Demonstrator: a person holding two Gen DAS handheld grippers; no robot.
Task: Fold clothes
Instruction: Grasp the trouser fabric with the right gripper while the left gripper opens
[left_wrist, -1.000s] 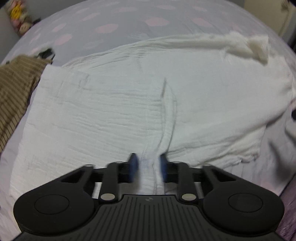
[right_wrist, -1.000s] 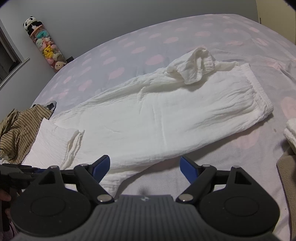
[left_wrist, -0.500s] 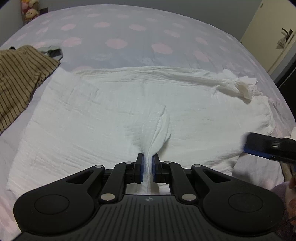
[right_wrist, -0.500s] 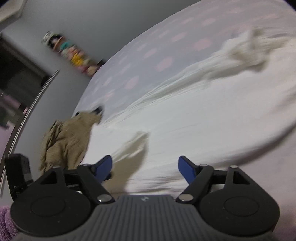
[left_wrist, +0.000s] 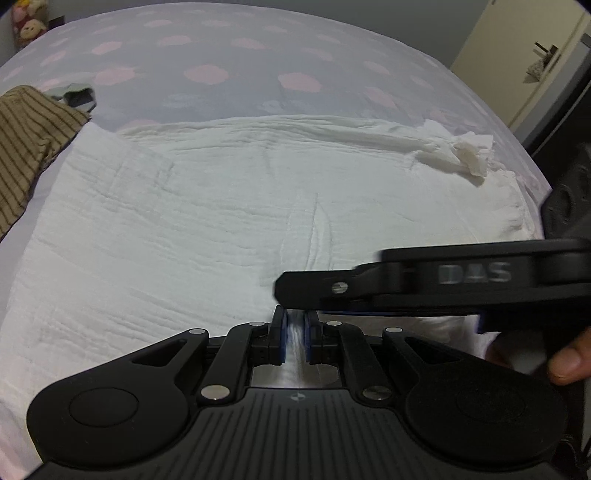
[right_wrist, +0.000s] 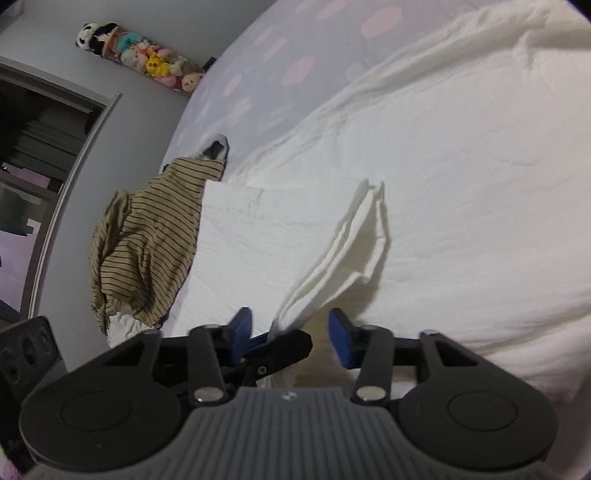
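Spread across a bed sheet (left_wrist: 229, 51) dotted with pink: a white garment (left_wrist: 192, 206), wrinkled, taking up most of the view. Pinching a raised fold at the garment's near edge: left gripper (left_wrist: 294, 338), blue pads tight on the cloth. Crossing just above those pads from the right: right gripper (left_wrist: 424, 291), blurred, lettered DAS, a fingertip (left_wrist: 569, 363) showing at its right end. Bunched at the garment's far right corner: a crumpled end. Left of the garment, touching its edge: a brown striped garment (left_wrist: 26, 147). Beyond the garment's right: a cream door (left_wrist: 517, 55).

Black left gripper (left_wrist: 294, 339), blue pads, silver screws
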